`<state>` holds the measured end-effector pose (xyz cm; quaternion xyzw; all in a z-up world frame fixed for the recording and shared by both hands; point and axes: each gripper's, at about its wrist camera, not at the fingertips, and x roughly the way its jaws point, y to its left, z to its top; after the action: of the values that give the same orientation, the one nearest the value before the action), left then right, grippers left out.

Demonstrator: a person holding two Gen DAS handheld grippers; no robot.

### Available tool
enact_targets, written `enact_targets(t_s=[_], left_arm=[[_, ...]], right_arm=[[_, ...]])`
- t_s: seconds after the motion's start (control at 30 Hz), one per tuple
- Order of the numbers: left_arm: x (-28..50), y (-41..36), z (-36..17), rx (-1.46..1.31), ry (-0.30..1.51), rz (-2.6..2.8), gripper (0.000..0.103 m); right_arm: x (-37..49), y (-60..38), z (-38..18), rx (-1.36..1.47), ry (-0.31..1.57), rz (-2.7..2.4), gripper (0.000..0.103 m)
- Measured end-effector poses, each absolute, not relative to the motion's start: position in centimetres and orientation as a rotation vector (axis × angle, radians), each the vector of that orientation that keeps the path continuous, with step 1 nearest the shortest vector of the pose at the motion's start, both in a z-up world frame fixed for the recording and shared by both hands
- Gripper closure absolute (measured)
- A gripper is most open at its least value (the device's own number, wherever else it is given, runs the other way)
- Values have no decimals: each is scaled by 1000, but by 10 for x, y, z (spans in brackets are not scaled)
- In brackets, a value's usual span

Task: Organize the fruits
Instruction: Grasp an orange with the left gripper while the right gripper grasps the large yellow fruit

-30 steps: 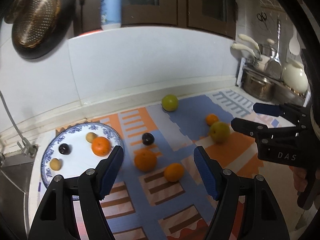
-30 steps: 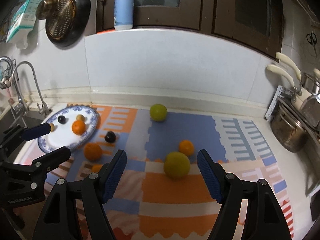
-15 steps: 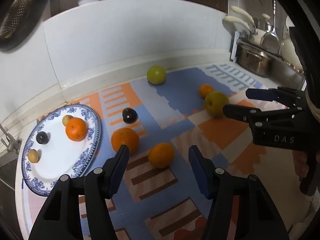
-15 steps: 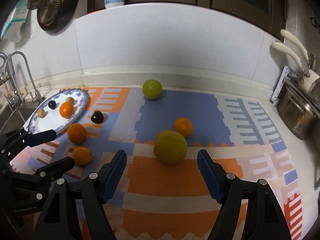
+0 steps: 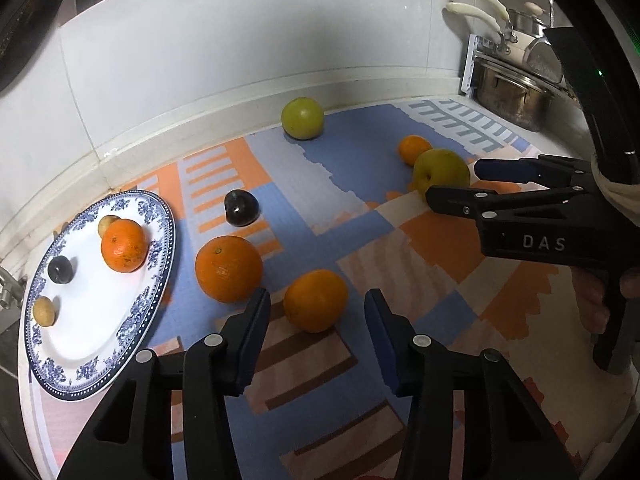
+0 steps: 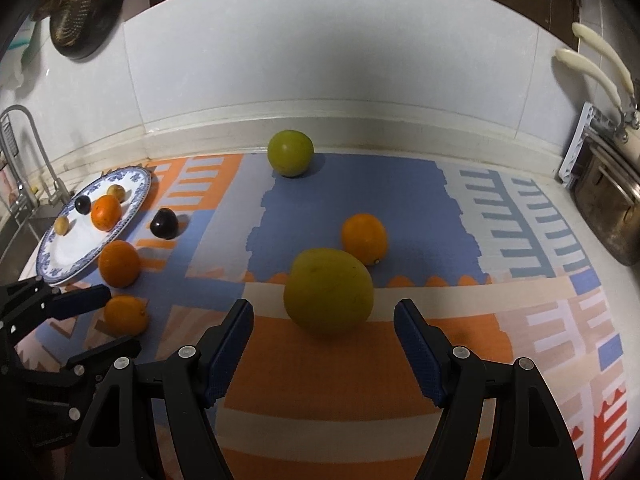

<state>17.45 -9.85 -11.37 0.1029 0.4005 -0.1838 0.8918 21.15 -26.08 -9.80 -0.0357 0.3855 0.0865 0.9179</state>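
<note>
Oranges loose on surface [image 5: 400,248]: nearest orange [image 5: 315,300] sits just ahead of my empty, open left gripper [image 5: 316,316]. Right gripper [image 6: 324,320], open, faces pear [image 6: 328,290]. I straddle each fruit's widest part before closing; plate [image 5: 92,344] waits left.

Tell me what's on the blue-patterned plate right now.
The plate holds four fruits: an orange, a dark plum, and two small tan fruits, the farther one partly covered by the orange. The plate's near half is bare.
</note>
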Motion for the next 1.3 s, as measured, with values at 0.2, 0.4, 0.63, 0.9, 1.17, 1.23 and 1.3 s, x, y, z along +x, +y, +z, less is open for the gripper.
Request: enact_targets(t_s=[0.2,0.4,0.63,0.9,1.17,1.23,1.3], left_arm=[[179,-98,-116,200,853,-390,61],[186,-97,-119,168,874,-401,69],[188,-96,-115,147,862,-414,69],[185,-89,-102,115,824,-412,69],[180,-80,-89,92,785,-394,69],[178,-77,-85,85,775,-389,69],[176,-73,-81,77,766,-382,69]], right_arm=[[221,-260,-101,-68,796,179,30],[228,-260,-105,-73,802,180,33],[233,-261,-110,-73,824,176,53],[225,-257,-102,-66,804,195,53],[214,-250,-91,-62,780,221,53],[211,-247,-86,-65,772,228,53],[208,-243,-80,-71,759,237,53]])
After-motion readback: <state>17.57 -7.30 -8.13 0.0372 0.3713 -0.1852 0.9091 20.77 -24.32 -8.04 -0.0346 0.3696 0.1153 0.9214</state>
